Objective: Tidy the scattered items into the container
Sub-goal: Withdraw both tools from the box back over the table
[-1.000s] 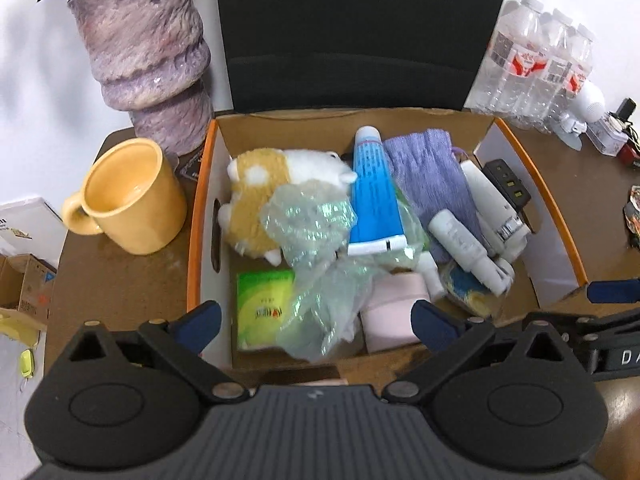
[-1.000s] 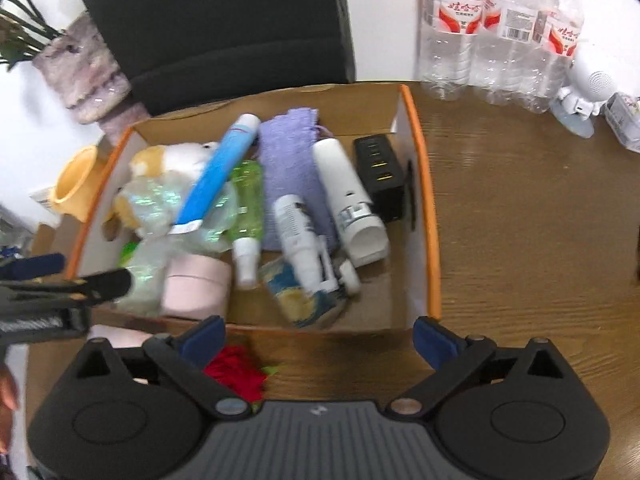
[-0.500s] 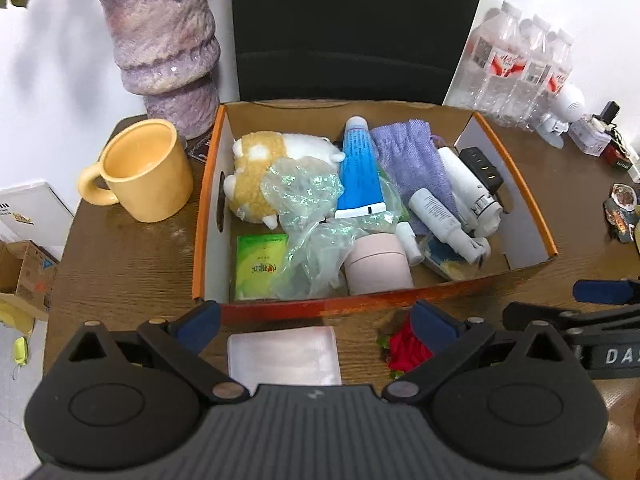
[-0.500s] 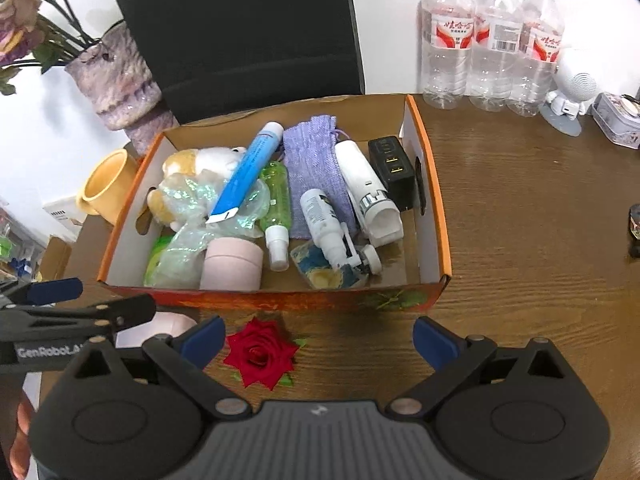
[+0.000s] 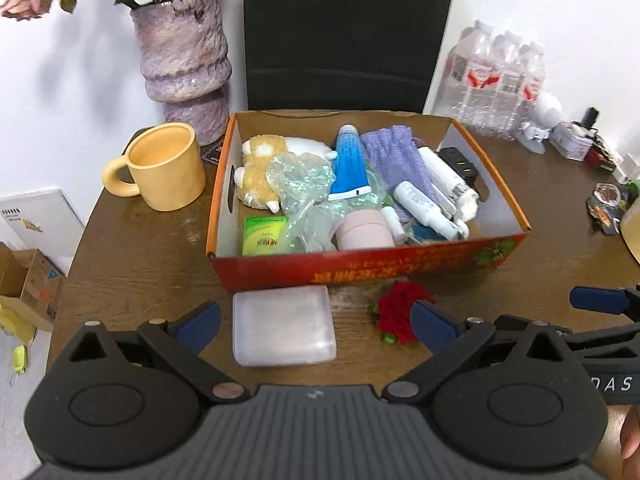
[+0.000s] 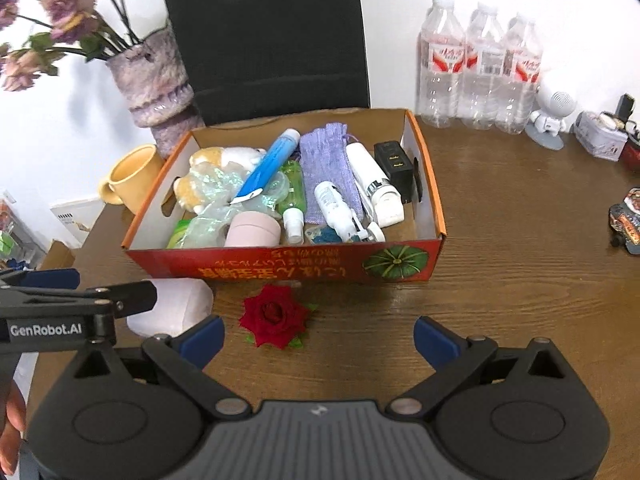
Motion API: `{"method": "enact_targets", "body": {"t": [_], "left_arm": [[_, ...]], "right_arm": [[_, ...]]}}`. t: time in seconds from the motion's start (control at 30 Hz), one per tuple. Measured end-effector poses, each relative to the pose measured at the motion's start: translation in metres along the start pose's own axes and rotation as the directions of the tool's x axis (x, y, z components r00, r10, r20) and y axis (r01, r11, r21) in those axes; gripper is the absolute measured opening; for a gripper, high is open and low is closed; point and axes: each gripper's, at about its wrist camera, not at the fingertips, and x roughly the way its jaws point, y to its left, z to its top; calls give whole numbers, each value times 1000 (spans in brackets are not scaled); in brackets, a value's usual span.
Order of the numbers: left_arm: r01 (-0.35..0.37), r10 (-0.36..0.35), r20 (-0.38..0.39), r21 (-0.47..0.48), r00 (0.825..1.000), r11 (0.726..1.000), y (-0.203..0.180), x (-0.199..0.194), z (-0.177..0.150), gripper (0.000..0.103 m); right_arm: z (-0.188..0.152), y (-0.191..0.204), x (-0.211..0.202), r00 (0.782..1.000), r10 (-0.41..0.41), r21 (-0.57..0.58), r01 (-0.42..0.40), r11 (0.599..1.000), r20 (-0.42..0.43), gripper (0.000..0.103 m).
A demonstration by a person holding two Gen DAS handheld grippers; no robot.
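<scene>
Two items lie outside the box (image 5: 416,270) on my counter (image 6: 520,248): a pale soap case (image 5: 283,325) and a red rose (image 6: 275,315), both just in front of the box's red front wall. From my left wrist view, the left gripper (image 5: 316,322) has its blue fingers (image 5: 198,326) spread wide, holding nothing, with the case lying between them and the right-hand finger overlapping the rose's edge. My right gripper (image 6: 318,338) is likewise released and empty, its fingers (image 6: 202,340) apart, low over bare wood with the rose just ahead, nearer its left finger.

The box is already crowded: a plush toy (image 5: 260,164), crinkled plastic (image 5: 304,184), a blue tube (image 5: 349,164), a purple cloth (image 6: 326,164), white bottles (image 6: 370,184), a black adapter (image 6: 396,164), a pink jar (image 5: 362,232) and a green packet (image 5: 264,236).

Left of the box stand a yellow mug (image 5: 164,166) and a vase (image 5: 184,56); water bottles (image 6: 480,68) are at the back right.
</scene>
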Motion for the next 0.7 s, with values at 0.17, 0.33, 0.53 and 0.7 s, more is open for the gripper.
{"method": "enact_targets", "body": {"t": [0.17,0.33,0.53,0.7], "left_arm": [[9,-8,119,-3,993,1000,0,-16,-48,103],[98,-86,257,-34,963,995,7,-22,-116,103],[5,-12,230,30,973,1000,4,-12,-188,103],[20,-23,256,12,966,1000,4,-17,-210,103]], "right_arm": [[-44,3,-13,994,-3,-24,6,1000,108,103],[-105,7,-13,977,20,-70,-6,998,211,103],[-186,26,-4,949,-38,-254,122,960,312,103],[-211,27,7,963,-16,-281,95,955,270,103]]}}
